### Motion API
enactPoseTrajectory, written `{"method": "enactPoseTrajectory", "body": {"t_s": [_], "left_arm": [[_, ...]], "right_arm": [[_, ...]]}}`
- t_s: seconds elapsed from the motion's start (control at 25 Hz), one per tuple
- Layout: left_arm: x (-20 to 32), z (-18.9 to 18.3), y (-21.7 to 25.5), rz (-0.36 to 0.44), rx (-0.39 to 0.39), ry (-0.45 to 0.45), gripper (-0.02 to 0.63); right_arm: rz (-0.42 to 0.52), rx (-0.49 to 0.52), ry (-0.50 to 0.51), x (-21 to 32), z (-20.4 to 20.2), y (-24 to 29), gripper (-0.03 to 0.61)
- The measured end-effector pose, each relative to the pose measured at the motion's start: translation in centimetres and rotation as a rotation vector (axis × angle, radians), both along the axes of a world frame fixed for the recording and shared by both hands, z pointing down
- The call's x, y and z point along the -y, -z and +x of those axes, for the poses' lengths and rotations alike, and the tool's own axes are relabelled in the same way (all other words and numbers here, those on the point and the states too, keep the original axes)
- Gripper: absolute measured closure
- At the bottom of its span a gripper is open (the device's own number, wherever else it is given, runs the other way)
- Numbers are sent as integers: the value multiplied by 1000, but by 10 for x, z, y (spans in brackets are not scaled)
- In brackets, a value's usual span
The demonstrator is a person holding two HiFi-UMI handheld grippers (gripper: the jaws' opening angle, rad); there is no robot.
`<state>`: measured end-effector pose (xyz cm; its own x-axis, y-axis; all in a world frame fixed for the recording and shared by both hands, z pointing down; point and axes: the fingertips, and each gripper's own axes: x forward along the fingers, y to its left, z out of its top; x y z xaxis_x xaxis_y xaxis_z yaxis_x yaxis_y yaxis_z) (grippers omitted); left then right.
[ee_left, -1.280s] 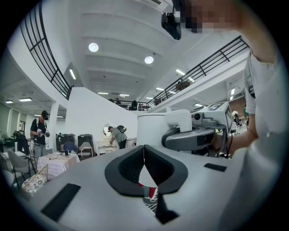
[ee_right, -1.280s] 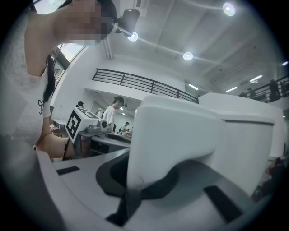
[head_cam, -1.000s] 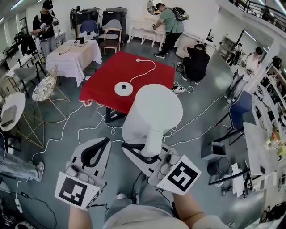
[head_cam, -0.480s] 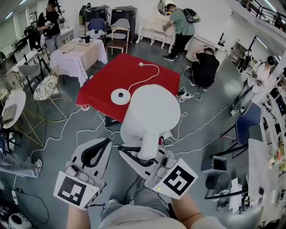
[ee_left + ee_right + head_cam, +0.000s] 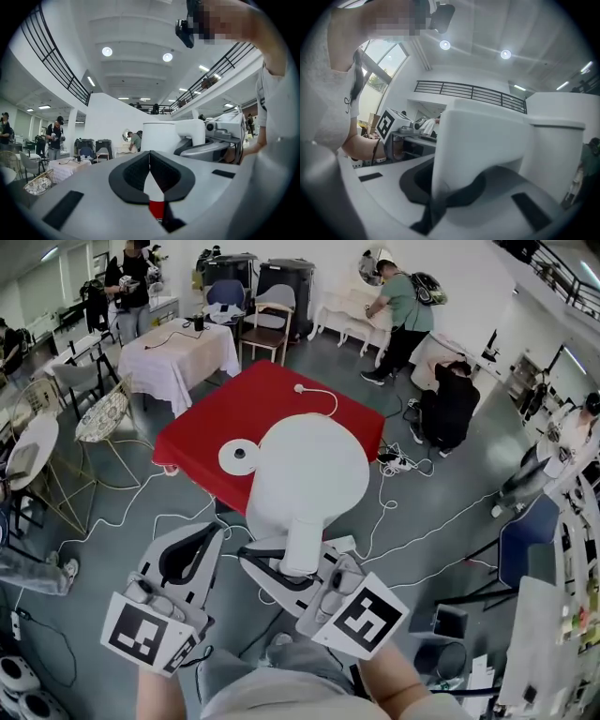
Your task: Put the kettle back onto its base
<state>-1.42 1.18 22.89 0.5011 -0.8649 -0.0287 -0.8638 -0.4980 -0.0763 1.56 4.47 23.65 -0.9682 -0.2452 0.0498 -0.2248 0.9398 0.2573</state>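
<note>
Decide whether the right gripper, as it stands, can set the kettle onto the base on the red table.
Probably not yet. The right gripper is shut on the kettle, but the base lies farther ahead on the red table. The base is bare, and only cables lie between.

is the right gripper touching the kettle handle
Touching. The right gripper view shows the right gripper shut on the white kettle handle.

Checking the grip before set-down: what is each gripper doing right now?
Left gripper: closed, holding nothing.
Right gripper: closed on the kettle, by its handle.
</note>
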Motion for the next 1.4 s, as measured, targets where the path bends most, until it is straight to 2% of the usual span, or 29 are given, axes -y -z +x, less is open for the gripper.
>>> {"method": "enactPoseTrajectory", "body": {"t_s": [0.28,0.6,0.96,1.4], "left_arm": [[16,24,1,4,13,51,603],[46,25,0,-4,54,57,603],[92,-1,-14,-18,35,84,603],[160,-42,-37,-53,35,91,603]], "right_arm": [[-3,22,45,20,26,1,569],[-11,28,45,50,26,1,569],[-32,6,34,97,9,-24,569],[-78,-11,48,170,-36,-57,569]]}}
